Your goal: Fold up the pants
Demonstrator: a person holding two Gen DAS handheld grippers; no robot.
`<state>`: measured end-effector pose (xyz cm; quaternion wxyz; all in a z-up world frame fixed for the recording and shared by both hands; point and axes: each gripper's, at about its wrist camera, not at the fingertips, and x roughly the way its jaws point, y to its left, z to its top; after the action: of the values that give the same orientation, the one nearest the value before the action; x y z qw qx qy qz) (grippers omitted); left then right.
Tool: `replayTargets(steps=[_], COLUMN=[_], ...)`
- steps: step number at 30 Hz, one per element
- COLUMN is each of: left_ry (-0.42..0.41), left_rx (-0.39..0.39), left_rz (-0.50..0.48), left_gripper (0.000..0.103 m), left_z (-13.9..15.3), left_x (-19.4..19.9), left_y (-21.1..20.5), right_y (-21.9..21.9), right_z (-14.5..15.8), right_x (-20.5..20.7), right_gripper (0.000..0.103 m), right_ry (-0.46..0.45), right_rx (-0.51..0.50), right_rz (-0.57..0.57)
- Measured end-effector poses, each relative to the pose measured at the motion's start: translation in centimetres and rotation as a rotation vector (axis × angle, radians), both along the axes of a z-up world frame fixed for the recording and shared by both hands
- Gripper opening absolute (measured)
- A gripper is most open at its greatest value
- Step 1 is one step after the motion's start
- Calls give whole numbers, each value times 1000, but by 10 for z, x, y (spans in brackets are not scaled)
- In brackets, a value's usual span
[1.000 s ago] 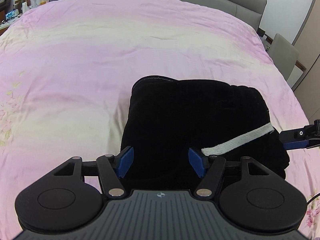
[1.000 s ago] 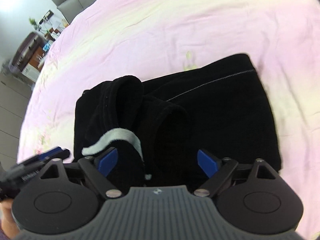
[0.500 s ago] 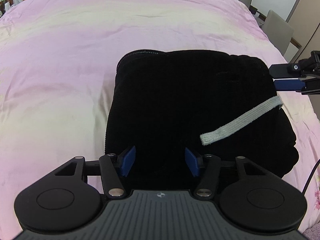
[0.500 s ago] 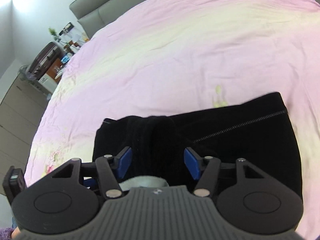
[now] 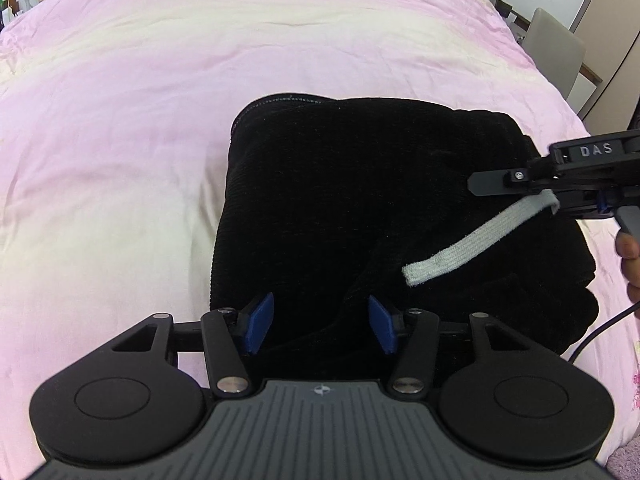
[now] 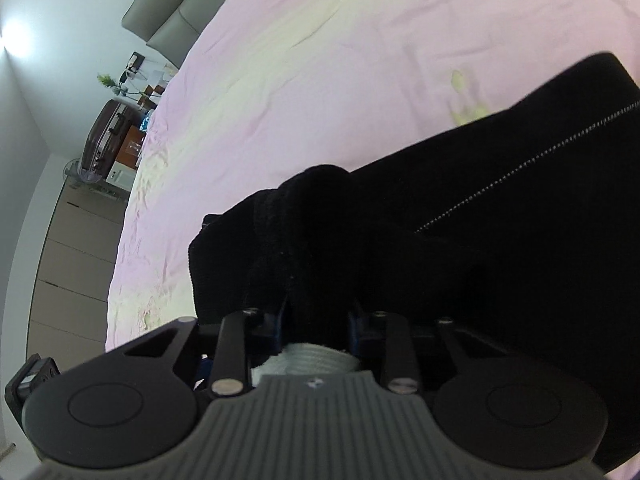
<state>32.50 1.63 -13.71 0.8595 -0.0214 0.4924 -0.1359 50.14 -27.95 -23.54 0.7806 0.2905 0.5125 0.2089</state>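
R gripper [image 6: 316, 330]: jaws just closed in, a bunched fold of the black pants [image 5: 360, 200] and its grey drawstring [image 5: 476, 246] are pinched between the pads. L gripper [image 5: 320, 324] is held approx. half open above the near edge of the pants, nothing gripped. Pants are spread on the pink bed cover [image 5: 120, 160].

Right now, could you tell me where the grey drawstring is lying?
In the left wrist view, the grey drawstring crosses the black pants at right, running up into the right gripper.

Black pants [image 5: 340, 208] folded in a bundle on pink bedspread, grey drawstring [image 5: 476, 246] trailing across top
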Motion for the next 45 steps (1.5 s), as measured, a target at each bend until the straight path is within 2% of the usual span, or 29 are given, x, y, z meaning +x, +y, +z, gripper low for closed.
replayTargets(steps=[5, 8, 10, 13, 17, 20, 22, 24, 25, 26, 30, 35, 37, 39, 41, 43, 45], left_ry=[-64, -87, -88, -71, -3, 7, 4, 5, 6, 7, 13, 29, 28, 34, 39, 47, 55], left_rx=[-62, -80, -58, -16, 16, 16, 21, 27, 28, 29, 40, 17, 23, 15, 7, 1, -10], left_rz=[-11, 12, 15, 13, 20, 35, 29, 9, -2, -12, -24, 4, 6, 12, 18, 25, 36], left_gripper=[63, 63, 63, 62, 60, 60, 60, 60, 60, 60, 60, 63, 68, 69, 69, 69, 66], left_z=[26, 37, 36, 28, 5, -2, -1, 1, 3, 4, 4, -3, -6, -9, -11, -13, -13], left_x=[-6, -5, -4, -3, -3, -4, -5, -11, -13, -14, -18, -14, -12, -9, -6, -4, -4], left_y=[8, 8, 4, -1, -3, -2, -2, -6, -6, -6, -4, 0, 0, 1, 2, 2, 3], right_y=[7, -3, -13, -31, -37, -36, -34, -33, -34, -37, -57, -57, -57, -54, -51, -47, -42], right_z=[59, 75, 61, 30, 9, 9, 17, 20, 19, 14, -17, -35, -43, -50, -50, -45, -37], right_x=[-28, -41, -41, -42, -47, -45, -48, -55, -57, -58, -56, -50, -45, -41, -39, -40, -42], right_gripper=[12, 12, 12, 12, 15, 19, 30, 56, 61, 62, 64, 65, 67, 69, 70, 61, 34], right_ry=[-95, -83, -27, 75, 95, 120, 95, 65, 60, 67, 140, 105, 111, 117, 113, 94, 77], right_rx=[-42, -101, -128, -109, -110, -126, -177, -245, -253, -237, -67, -6, 17, 37, 33, 22, 52], right_rz=[74, 56, 20, -63, -103, -104, -65, -35, -29, -25, -90, -68, -72, -81, -77, -57, -53])
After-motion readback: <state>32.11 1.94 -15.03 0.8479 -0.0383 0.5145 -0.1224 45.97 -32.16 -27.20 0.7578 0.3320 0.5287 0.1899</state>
